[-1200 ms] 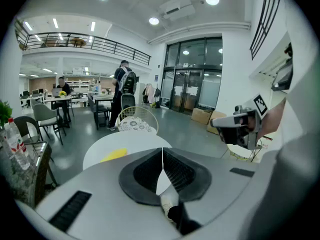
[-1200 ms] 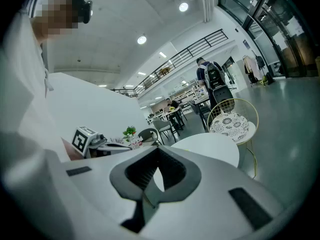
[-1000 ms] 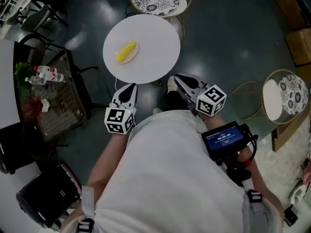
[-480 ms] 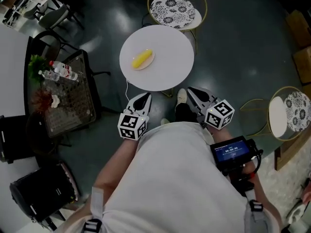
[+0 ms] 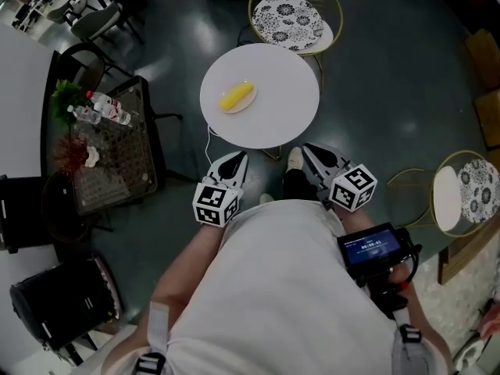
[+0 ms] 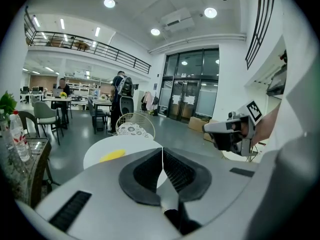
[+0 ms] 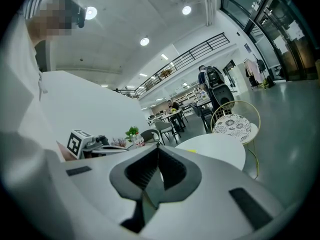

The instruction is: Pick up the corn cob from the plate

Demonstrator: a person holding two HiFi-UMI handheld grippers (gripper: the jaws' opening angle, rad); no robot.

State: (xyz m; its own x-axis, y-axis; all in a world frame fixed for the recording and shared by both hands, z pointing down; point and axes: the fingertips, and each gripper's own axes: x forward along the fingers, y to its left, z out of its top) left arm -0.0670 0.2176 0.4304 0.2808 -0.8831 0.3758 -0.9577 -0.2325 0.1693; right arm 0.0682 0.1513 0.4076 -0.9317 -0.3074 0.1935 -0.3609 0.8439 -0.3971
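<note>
left gripper [image 5: 237, 156] rightward; corn cob [image 5: 236, 96] beyond fingers [image 5: 228, 167]

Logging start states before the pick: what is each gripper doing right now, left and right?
Left gripper: closed, fingers together, holding nothing.
Right gripper: closed, fingers together, holding nothing.

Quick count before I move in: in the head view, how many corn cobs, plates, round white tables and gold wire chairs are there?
Corn cob: 1
Plate: 1
Round white table: 1
Gold wire chairs: 2
Total: 5
</note>
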